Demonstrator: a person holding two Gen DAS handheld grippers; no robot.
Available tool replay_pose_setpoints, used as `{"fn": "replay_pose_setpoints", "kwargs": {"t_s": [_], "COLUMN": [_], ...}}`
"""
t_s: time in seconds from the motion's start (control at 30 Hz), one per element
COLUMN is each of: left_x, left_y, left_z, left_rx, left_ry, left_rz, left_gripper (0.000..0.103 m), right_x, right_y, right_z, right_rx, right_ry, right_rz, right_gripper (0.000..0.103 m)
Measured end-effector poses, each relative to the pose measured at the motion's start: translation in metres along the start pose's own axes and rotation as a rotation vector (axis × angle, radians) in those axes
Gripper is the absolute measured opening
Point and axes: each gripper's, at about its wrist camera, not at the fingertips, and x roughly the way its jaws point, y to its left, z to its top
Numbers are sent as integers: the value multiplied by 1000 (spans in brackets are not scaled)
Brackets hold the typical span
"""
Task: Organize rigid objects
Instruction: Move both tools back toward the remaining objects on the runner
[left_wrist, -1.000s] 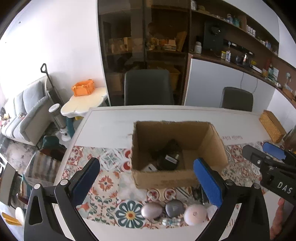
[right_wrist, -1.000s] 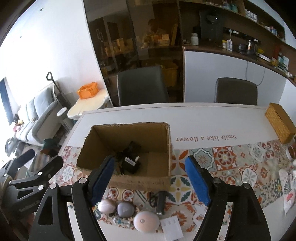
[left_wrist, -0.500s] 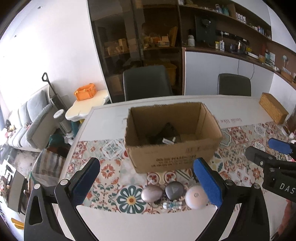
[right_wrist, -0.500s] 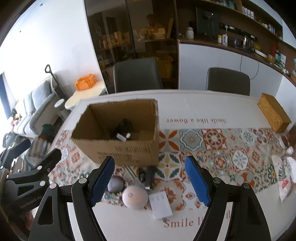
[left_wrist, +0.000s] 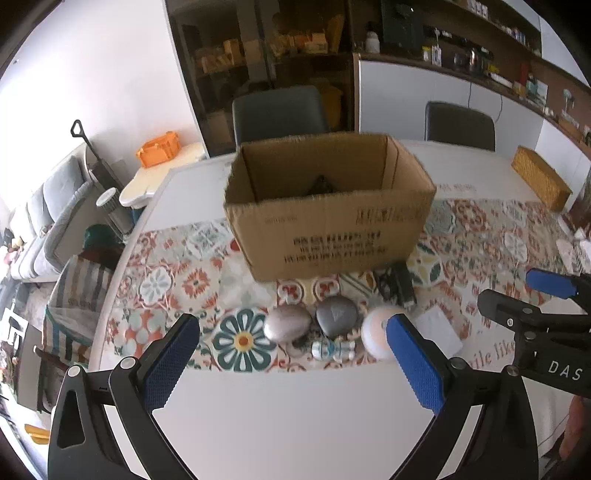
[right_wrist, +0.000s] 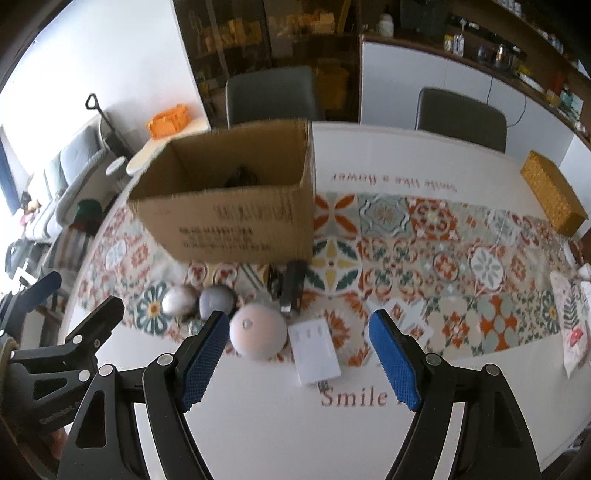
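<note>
Hovering above the near edge of the white table (left_wrist: 295, 417), the left gripper (left_wrist: 291, 363) is holding its blue-padded fingers (left_wrist: 168, 363) spread wide with nothing between them. The right gripper (right_wrist: 301, 363) is hanging beside it, likewise spread and empty. An open cardboard box (left_wrist: 325, 206) is sitting on the patterned tile-print runner (right_wrist: 424, 236), with some dark item inside that is too hidden to identify. Just in front of the box, a row of small rigid objects is lying: a silver oval pebble-shaped case (left_wrist: 288, 328), touching or nearly touching a dark grey rounded case (left_wrist: 337, 320), then a pale pink round dome-shaped device (right_wrist: 258, 334). A small blue-and-white figurine (left_wrist: 332, 350) is lying just in front of the grey case. A black charger with a cable (right_wrist: 291, 286) is resting against the front right corner of the box, and a white rectangular adapter (right_wrist: 318, 352) is lying in front of the charger, just right of the pink dome. In the right wrist view, the dome is sitting just beside the right gripper's left pad, and the adapter is lying between the two pads. A woven rectangular basket (right_wrist: 554, 197) is standing well apart from the box at the far right table edge. Two dark chairs (left_wrist: 279, 114) are standing behind the table.
</note>
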Motion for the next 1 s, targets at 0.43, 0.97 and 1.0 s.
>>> {"fn": "replay_pose_setpoints", "kwargs": {"t_s": [0.43,0.97,1.0], "left_x": [51,99,101], "left_y": [-11,-37,-38], "left_z": [-42,-66,-66], "left_rx": [2,50,53], "left_ry": [187,314,317], "left_rz": [-42,-67,-67], "left_gripper": [103,103,103], "right_x": [52,113,115], "right_y": [-3,-11,-11], "right_z": [-35,-51,-51], "right_rx": [-16,-60,-67], "right_ry": [164,292,287], "right_rz": [0,6,7], "right_gripper": [78,67,66]}}
